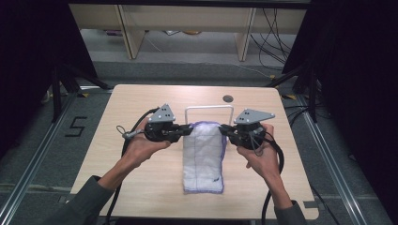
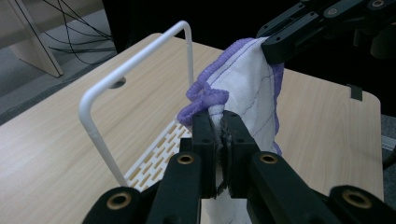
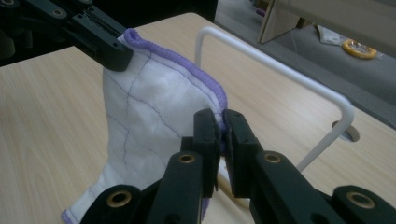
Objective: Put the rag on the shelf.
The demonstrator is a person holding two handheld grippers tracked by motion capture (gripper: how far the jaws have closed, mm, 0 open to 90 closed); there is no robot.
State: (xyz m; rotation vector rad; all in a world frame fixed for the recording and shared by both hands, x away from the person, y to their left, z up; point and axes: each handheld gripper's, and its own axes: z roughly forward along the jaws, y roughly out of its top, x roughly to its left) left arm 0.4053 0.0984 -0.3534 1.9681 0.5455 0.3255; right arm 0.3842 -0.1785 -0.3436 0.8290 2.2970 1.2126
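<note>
Cloth: white quilted cloth [image 1: 202, 157] with purple edging, near end on the table [image 1: 141, 187] close to the person, far end lifted off the wood between the two grippers.
Left gripper: left gripper [image 1: 186, 131] pinches the cloth's far-left corner; in its own view the jaws sit pressed together on a bunch of purple hem [image 2: 205, 100].
Right gripper: right gripper [image 1: 224, 131] nips the far-right corner, jaws clamped on the hem, seen close in the right gripper view [image 3: 223, 135].
Rack: white wire rack [image 1: 209, 109] stands upright just beyond the raised edge, its slotted base on the table; the cloth is near the bar, not touching it.
Step in hand: looks like hanging the cloth over the rack's top bar.
Doing it well: keep both corners level and the far edge taut, raise it above the bar before carrying it over, and let enough cloth pass so it balances; a sagging middle could catch the bar and tip the rack.
Writing: a "5" [image 1: 75, 126] marked in black on the floor at far left; a small dark mark near the cloth's near-right corner is too small to read.
</note>
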